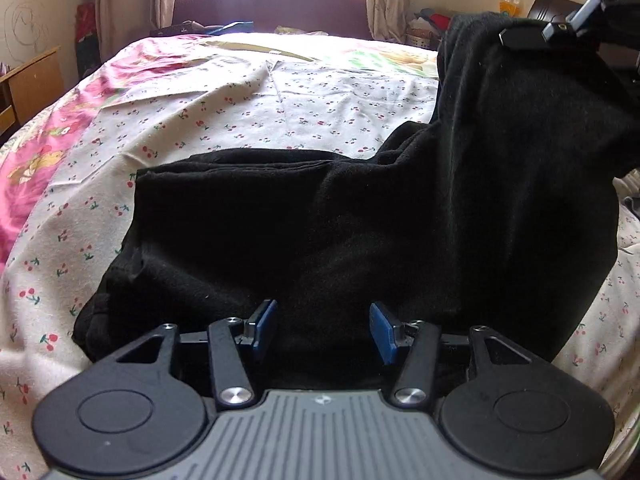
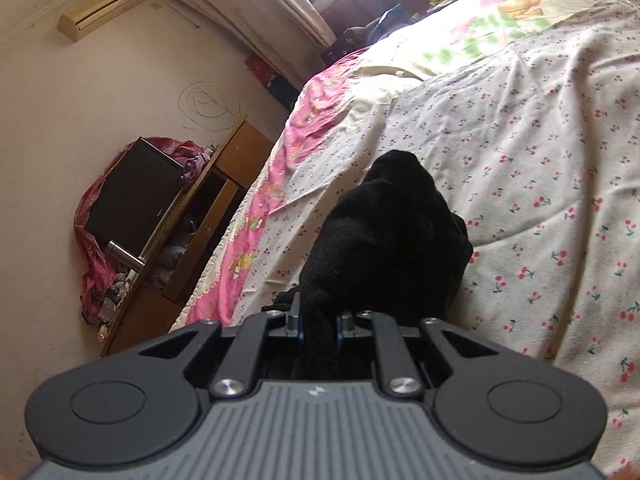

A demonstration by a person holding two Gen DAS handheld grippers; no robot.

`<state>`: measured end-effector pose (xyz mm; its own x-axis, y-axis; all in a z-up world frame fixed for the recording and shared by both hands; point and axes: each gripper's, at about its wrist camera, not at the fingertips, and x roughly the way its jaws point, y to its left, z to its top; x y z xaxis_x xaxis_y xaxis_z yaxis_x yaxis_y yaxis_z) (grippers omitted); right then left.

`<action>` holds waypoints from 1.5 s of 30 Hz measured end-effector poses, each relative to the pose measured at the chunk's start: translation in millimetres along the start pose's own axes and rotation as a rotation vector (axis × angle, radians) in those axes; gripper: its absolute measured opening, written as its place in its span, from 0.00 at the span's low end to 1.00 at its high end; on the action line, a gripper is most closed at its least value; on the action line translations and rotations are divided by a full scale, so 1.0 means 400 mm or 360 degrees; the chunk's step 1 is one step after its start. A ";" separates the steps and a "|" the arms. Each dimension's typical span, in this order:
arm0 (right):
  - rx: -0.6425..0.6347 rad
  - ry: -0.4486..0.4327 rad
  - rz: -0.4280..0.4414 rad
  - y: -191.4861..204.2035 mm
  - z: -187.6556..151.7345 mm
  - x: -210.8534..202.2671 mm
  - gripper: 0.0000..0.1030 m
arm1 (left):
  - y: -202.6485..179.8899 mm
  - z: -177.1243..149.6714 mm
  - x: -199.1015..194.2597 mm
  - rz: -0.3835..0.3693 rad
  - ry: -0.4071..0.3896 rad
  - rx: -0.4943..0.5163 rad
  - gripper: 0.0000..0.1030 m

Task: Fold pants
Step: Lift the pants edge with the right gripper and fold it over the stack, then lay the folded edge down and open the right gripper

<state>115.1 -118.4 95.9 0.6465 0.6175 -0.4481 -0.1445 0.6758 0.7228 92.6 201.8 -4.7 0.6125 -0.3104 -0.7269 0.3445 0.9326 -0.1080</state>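
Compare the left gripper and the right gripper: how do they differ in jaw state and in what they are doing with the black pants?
The left gripper has its jaws apart, gripping nothing; the right gripper is clamped on the pants. The left sits low beside cloth lying on the bed; the right holds its part raised above the bed. Both have blue pads.

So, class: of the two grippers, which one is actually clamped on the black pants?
The right gripper: its blue pads pinch a bunch of the black pants and hold it raised. The left gripper stands open, its pads apart over the fabric.
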 end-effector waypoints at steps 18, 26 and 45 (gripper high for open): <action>-0.0099 0.0293 -0.0112 0.219 -0.147 0.421 0.26 | 0.156 -0.091 -0.152 -0.0025 -0.0200 -0.0329 0.60; -0.0114 0.0347 -0.0024 0.247 -0.171 0.461 0.49 | 0.178 -0.130 -0.244 0.0127 -0.0277 -0.0494 0.61; -0.1423 0.0548 -0.0129 0.315 -0.086 0.567 0.00 | 0.185 -0.047 -0.141 0.0239 -0.0366 -0.0393 0.64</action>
<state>217.7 120.6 67.5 0.4448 0.5437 -0.7117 -0.7190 0.6906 0.0783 70.2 291.5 15.5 0.7968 -0.1737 -0.5787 0.0738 0.9786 -0.1921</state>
